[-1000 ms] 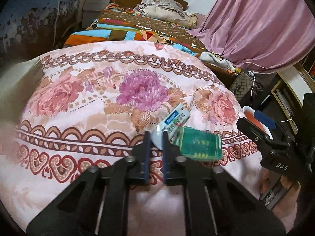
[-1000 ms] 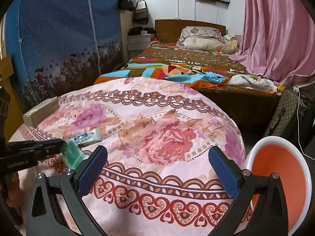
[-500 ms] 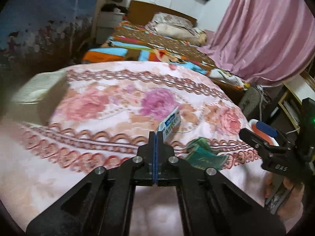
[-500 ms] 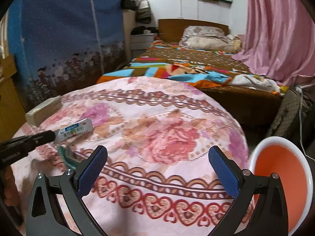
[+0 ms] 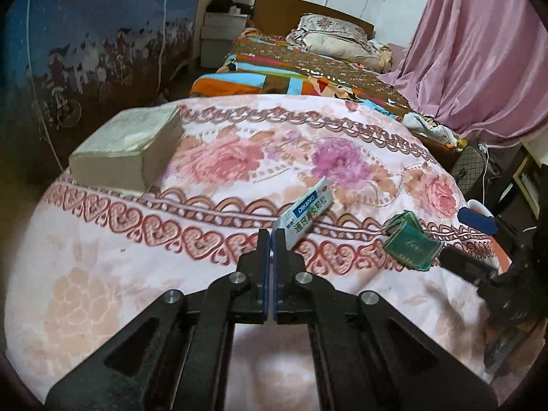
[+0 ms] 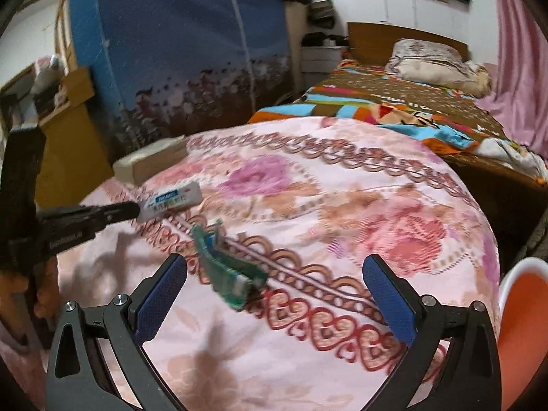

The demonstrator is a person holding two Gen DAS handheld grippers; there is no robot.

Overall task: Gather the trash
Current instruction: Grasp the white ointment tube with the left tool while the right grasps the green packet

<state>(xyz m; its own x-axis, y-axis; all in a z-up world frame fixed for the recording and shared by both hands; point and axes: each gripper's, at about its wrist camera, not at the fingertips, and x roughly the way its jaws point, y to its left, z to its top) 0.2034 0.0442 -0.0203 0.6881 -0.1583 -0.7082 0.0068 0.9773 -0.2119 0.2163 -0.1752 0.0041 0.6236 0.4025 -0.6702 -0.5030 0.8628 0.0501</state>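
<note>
- The tabletop (image 5: 102, 274), under a pink floral cloth, carries everything; a bed lies beyond its far edge.
- An orange bin (image 6: 524, 308) with a white rim sits low off the tabletop's right edge, likely where the trash is meant to go.
- A tissue pack (image 5: 126, 150) lies flat at the far left, well apart from the trash.
- The right gripper (image 6: 274, 294) hovers near the right edge, its jaws wide apart, lined up on the green wrapper (image 6: 229, 270), probably to take it.
- That wrapper lies crumpled on the cloth, just right of the left gripper.
- The left gripper (image 5: 273, 239) has its jaws clamped together on 1 end of a white tube (image 5: 306, 214), which juts out lifted off the cloth, ready for carrying to the bin.
</note>
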